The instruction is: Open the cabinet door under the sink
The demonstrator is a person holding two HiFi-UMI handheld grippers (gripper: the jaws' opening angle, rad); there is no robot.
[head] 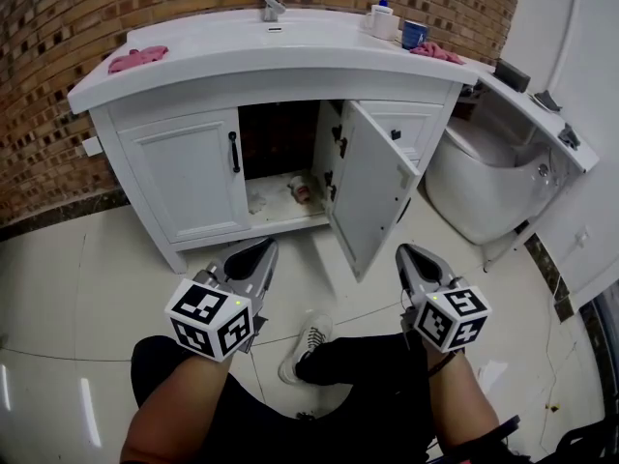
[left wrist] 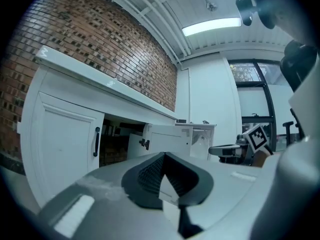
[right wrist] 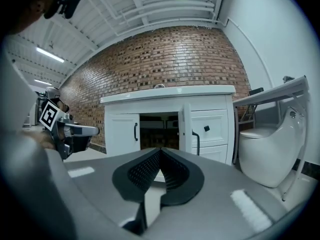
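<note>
The white cabinet (head: 184,177) under the sink has its right door (head: 372,187) swung wide open toward me, with the dark inside showing. Its left door (head: 189,172) is closed, and its black handle (head: 233,152) is by the opening. My left gripper (head: 263,249) and right gripper (head: 403,252) are held low above the floor, well short of the cabinet, both shut and empty. The left gripper view shows the shut left gripper (left wrist: 162,156) and the open door (left wrist: 165,136) behind it. The right gripper view has the right gripper (right wrist: 160,151) below that door (right wrist: 186,129), seen edge on.
A white toilet (head: 484,182) stands right of the cabinet under a wall shelf (head: 537,104). The counter holds a pink cloth (head: 138,59), a faucet (head: 273,6), a soap bottle (head: 384,17) and a blue cup (head: 414,33). The person's shoe (head: 308,341) is on the tiled floor.
</note>
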